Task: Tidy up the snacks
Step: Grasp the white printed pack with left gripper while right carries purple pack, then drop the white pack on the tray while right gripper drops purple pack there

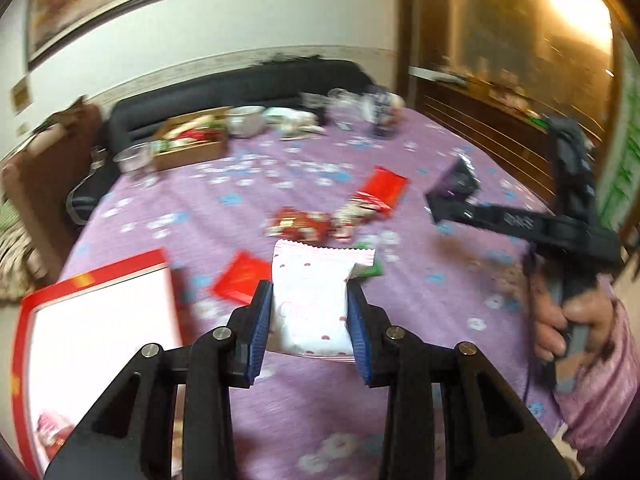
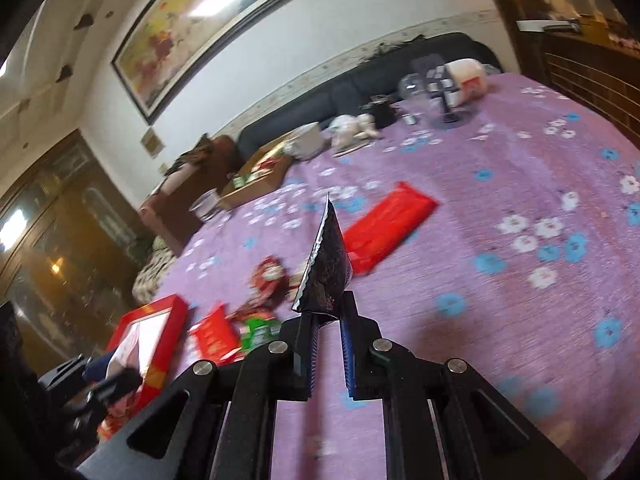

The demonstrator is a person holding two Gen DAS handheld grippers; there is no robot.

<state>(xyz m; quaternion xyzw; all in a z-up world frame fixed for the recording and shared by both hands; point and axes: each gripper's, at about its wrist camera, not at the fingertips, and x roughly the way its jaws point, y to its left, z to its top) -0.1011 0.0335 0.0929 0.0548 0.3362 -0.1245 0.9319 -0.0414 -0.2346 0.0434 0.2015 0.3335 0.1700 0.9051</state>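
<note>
Lying on the tabletop point(image 1: 280, 420): two flat red packets point(image 1: 242, 281) point(image 1: 386, 188), one green packet point(image 1: 370, 269), one red-rimmed box point(image 1: 24, 332); one white pouch point(image 1: 310, 312), one dark packet point(image 2: 326, 272) being held.

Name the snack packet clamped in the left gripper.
The white pink-dotted packet, held between the left gripper pads above the tablecloth; the other packets are red, green or dark.

Black tongs point(image 1: 310, 316), blue pads point(image 1: 259, 334); sleeve point(image 1: 600, 380) seemingly pink.

red box point(image 1: 96, 280) cut off; far clutter point(image 1: 352, 108) blurred.
</note>
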